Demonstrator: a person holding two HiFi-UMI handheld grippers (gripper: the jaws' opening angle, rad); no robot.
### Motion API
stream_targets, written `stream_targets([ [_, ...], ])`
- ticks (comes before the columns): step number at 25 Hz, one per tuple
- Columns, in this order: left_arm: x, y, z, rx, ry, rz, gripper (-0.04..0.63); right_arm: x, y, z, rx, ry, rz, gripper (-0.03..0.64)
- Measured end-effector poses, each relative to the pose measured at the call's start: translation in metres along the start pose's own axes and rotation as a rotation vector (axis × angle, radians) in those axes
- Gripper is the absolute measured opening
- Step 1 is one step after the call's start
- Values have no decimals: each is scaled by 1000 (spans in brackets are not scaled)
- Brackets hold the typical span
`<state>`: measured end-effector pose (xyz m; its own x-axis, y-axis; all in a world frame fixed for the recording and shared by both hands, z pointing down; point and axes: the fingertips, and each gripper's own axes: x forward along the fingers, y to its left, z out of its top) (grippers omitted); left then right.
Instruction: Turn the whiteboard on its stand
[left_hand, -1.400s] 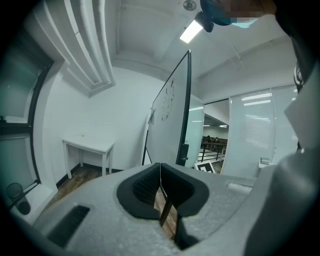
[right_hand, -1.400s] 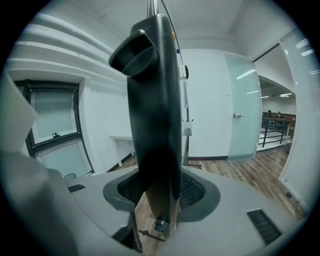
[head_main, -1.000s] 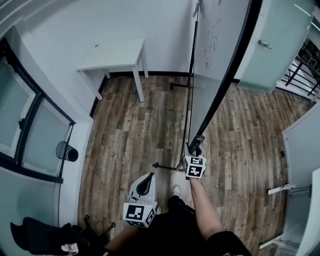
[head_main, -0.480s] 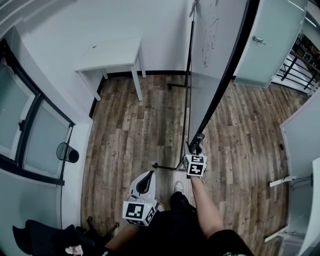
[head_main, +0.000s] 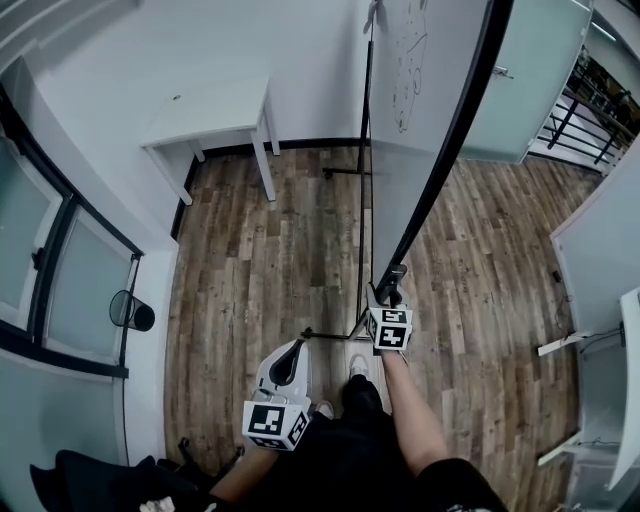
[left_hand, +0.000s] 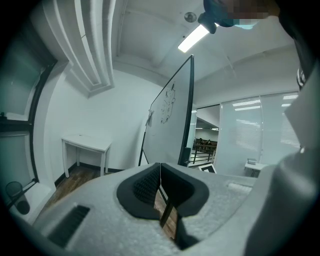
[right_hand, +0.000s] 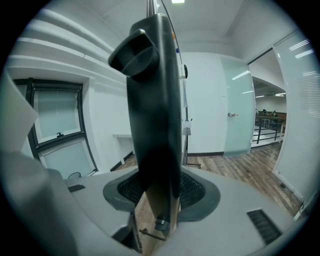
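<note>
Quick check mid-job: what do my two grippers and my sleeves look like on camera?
The left gripper and right gripper both have pale grey, rounded shells. Each carries a cube of black-and-white square markers. The pads are black and ribbed. No cables show. The right sleeve is short and black.

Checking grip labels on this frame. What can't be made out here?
Pen marks on the white, black-framed whiteboard: too small and slanted in head and left gripper views.
Whiteboard's top: cut off by the head view's upper edge.
Pad contact of the right gripper: hidden in head view by its own body.
Board face: blocked in right gripper view by the black frame edge between the jaws.
</note>
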<state>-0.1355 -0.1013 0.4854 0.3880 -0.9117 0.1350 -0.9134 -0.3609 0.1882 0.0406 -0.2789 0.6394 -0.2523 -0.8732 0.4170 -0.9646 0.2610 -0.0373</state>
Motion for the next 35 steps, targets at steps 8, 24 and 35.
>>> stream_targets([
  [8, -33, 5, -5, -3, 19, -14, 18, -22, 10, -10, 5, 0, -5, 181],
  [24, -59, -21, -9, -22, 27, -25, 18, -59, 27, -26, 5, 0, 13, 181],
  [35, -73, -42, -23, -37, 28, 0, 18, -88, 34, -41, 0, -11, 38, 181],
])
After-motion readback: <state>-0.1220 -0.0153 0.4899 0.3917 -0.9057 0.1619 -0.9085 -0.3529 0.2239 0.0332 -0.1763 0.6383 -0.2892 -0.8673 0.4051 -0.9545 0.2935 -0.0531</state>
